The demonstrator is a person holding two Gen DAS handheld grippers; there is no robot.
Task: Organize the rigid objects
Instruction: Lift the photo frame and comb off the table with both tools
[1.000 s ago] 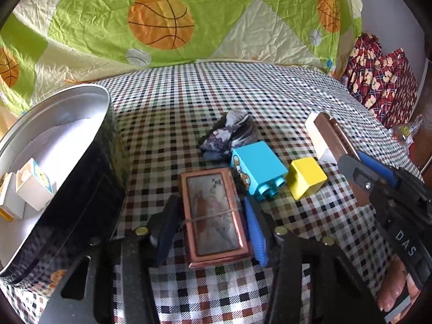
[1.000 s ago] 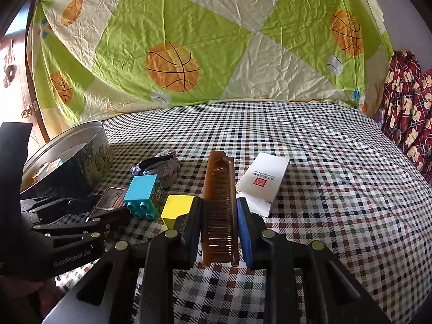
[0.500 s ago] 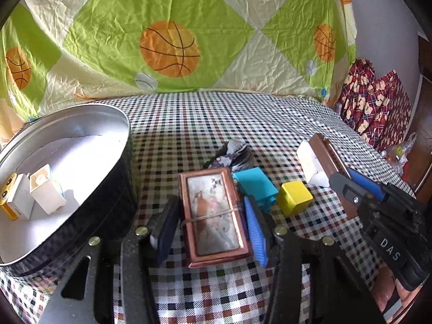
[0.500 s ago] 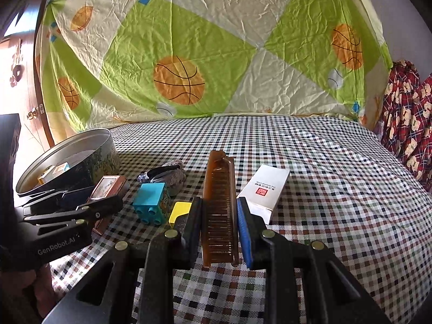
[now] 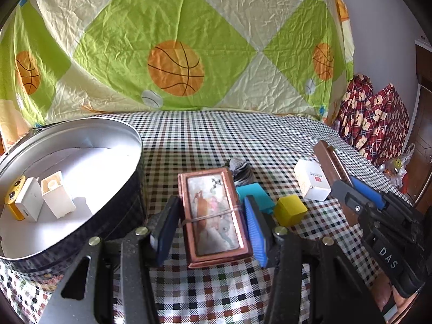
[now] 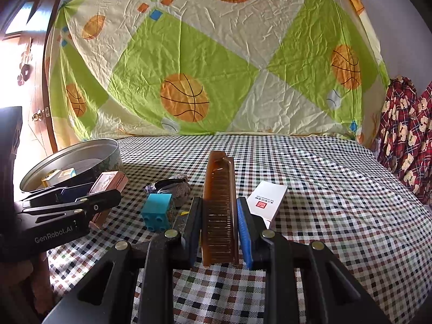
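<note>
In the left wrist view, our left gripper (image 5: 213, 229) pinches a copper-framed picture box (image 5: 214, 217) bound with a rubber band, one pad on each long side. Over the last second we have lifted it off the checked cloth (image 5: 205, 145), and the round tin (image 5: 81, 205) at nine o'clock now shows more of its white floor, where two small white boxes (image 5: 44, 198) and a yellow toy (image 5: 12, 198) already sit. That suggests the picture box is headed for the tin next. Past it at two o'clock lie a blue block (image 5: 255, 194), a yellow cube (image 5: 290, 210) and a white carton (image 5: 311, 179), all on the cloth. In the right wrist view, our right gripper (image 6: 219, 229) is pressed tight on a brown comb (image 6: 220, 205), which points away toward twelve o'clock, raised above the cloth; it has barely shifted. At nine o'clock we see the left gripper carrying the picture box beside the tin's rim. We judge the comb waits its turn, while the block, the cube and the carton remain to be collected.
</note>
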